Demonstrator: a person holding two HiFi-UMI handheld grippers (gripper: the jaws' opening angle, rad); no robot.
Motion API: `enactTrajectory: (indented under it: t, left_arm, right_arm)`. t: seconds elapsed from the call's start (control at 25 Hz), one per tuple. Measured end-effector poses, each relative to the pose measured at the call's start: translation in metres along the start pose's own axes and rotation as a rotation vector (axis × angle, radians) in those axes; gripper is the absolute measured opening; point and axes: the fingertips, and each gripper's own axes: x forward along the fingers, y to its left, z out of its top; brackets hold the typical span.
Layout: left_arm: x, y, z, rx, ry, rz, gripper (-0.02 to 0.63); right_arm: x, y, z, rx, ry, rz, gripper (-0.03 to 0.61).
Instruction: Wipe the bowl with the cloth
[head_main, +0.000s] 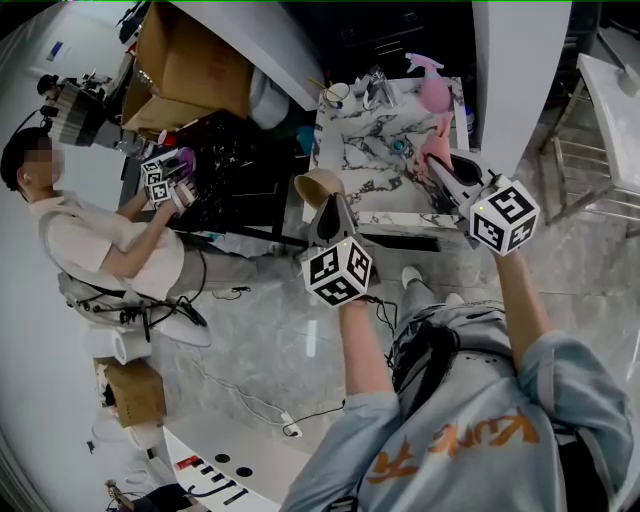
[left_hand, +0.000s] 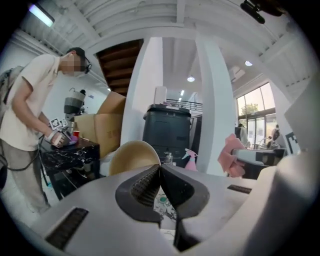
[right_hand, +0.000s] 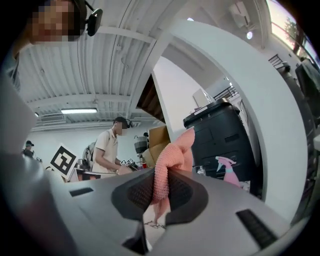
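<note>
In the head view my left gripper (head_main: 328, 200) is shut on the rim of a tan bowl (head_main: 318, 186), held in the air at the near left edge of the white marble table (head_main: 365, 165). The left gripper view has the same bowl (left_hand: 131, 158) rising just left of the closed jaws (left_hand: 159, 172). My right gripper (head_main: 438, 172) is shut on a pink cloth (head_main: 436, 150) to the right of the bowl, apart from it. In the right gripper view the cloth (right_hand: 172, 162) stands up from between the jaws (right_hand: 161, 187).
A pink spray bottle (head_main: 428, 78) and small items stand at the table's far end. A white column (head_main: 515, 70) rises at the right. At the left another person (head_main: 95, 245) works with grippers at a black table (head_main: 230, 165) beside cardboard boxes (head_main: 190, 70). Cables trail across the floor.
</note>
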Motion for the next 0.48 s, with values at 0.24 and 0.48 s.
enactTrajectory:
  t: [0.24,0.48]
  left_arm:
    - [-0.0025,0.0107,-0.0003,-0.020,-0.027,0.089,0.029]
    - [-0.0006,0.0055,-0.0006,-0.028,-0.030,0.079,0.029]
  right_arm:
    - [-0.0034,-0.0001,0.0043,-0.097,0.019,-0.036,0.049]
    - [-0.0070,-0.0015,0.0050,-0.120,0.028,-0.052,0.049]
